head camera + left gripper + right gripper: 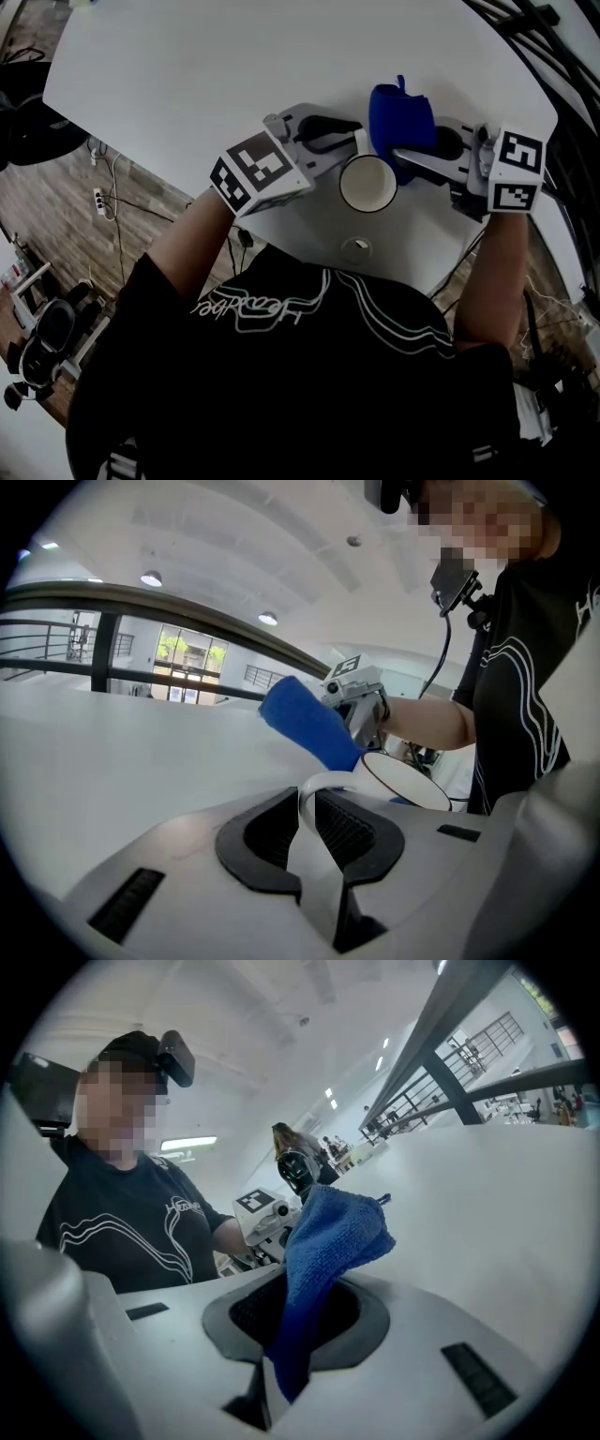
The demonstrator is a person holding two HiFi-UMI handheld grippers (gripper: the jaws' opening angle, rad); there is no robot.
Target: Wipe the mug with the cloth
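Note:
A white mug (pixel 367 183) with a dark rim is held above the white table (pixel 187 75), seen from above with its mouth up. My left gripper (pixel 349 142) is shut on the mug's handle (pixel 314 789); the mug's rim (pixel 408 778) shows just beyond the jaws. A folded blue cloth (pixel 401 127) presses against the mug's far right side. My right gripper (pixel 412 148) is shut on the cloth (pixel 323 1251), which bunches up out of its jaws. In the left gripper view the cloth (pixel 309 726) hangs over the mug.
A small round grommet (pixel 355 248) sits in the table near its front edge. A railing (pixel 525 19) runs behind the table at the upper right. Cables and a power strip (pixel 98 198) lie on the wooden floor at the left.

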